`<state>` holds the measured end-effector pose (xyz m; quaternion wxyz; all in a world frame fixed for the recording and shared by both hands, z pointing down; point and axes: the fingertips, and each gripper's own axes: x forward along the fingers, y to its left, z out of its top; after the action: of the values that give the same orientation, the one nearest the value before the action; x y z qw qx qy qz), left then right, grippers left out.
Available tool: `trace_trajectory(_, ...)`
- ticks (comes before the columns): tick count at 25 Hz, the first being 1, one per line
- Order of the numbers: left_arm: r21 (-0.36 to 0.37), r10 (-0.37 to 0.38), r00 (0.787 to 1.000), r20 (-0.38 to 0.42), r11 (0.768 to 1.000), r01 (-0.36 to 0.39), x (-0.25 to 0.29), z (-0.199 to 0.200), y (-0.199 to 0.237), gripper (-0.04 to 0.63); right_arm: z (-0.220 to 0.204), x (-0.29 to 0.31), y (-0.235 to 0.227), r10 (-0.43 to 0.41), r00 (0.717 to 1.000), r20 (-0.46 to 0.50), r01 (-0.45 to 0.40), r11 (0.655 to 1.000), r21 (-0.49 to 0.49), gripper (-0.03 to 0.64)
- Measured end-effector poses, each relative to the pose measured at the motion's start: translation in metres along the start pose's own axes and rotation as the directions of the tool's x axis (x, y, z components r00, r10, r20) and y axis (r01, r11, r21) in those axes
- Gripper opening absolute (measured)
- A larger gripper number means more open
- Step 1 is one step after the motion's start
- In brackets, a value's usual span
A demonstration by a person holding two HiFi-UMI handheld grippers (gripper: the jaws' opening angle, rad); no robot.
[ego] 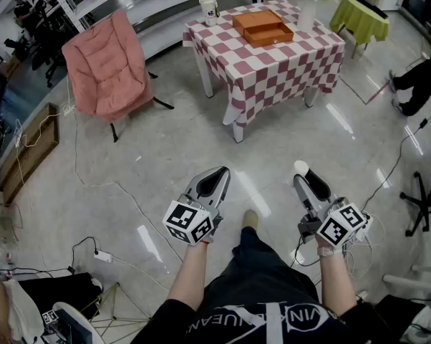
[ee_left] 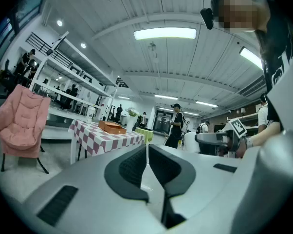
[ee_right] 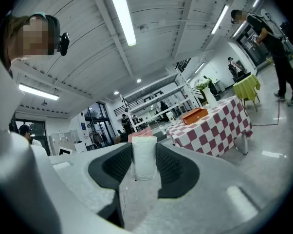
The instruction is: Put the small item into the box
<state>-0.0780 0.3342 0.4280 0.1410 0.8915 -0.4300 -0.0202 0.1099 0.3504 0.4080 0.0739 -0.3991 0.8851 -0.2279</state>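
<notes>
As the orange box is sitting on the distant bench, the right claw is gripping a white cylinder for carrying, the left claw idling closed.

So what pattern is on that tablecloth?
The tablecloth is red-and-white checked, clearest in the head view.

One checked worktop; one orange box; one white cup; one vase; one pink chair; one green-draped table; one white roll; two grippers, left gripper and right gripper.
</notes>
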Motion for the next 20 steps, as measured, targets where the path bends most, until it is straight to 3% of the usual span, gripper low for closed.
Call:
trace_trajectory(11,0.014,-0.002,1.000,0.005,1.000,0.002,0.079,0.028,0.059,0.020,0.033,0.078,-0.053,-0.016,1.000,-0.019,0.014,0.996,-0.083,0.160)
trace_trajectory(20,0.009,0.047,0.999,-0.010,0.999,-0.047,0.114,0.042,0.095,0.020,0.049,0.119,-0.094,-0.001,1.000,-0.024,0.000,0.999,-0.054,0.159)
